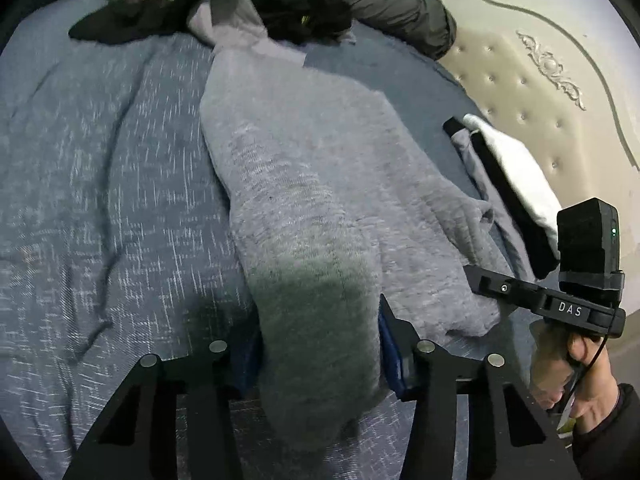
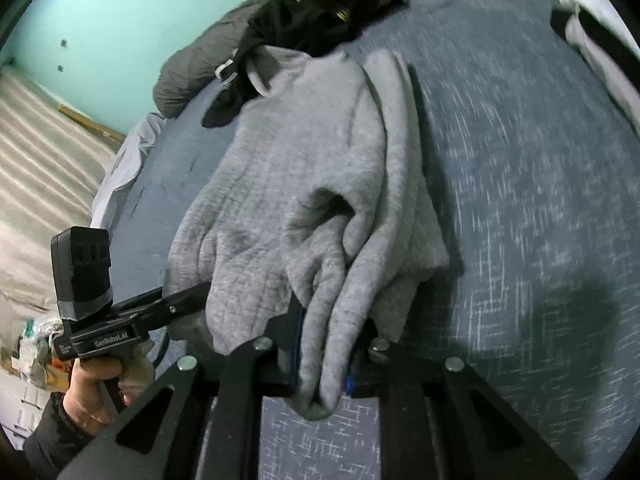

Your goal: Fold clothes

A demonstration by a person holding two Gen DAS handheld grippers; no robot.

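I have the grey garment [image 1: 320, 184] in both tongs at once. My left tongs [image 1: 320, 360] are clenched on a thick bunched end of it, cloth filling the gap between the blue pads; my right tongs [image 2: 320, 364] are clamped on another gathered edge, a fold hanging down past the fingertips. The rest of the garment trails away from me across the blue bedspread [image 1: 100, 180], its far end running under the dark pile of clothes [image 1: 288, 4] near the head of the bed. A white and black folded item [image 1: 516, 168] lies well apart, by the padded headboard [image 1: 560, 92].

I judge this the lift-and-spread step: the piece is gripped but crumpled, not yet laid flat. Next I should draw it toward me clear of the dark pile, move my two tongs apart so the edge between them goes taut, then lower it flat on the bedspread before any fold. The risk is dragging the dark clothes along with it.
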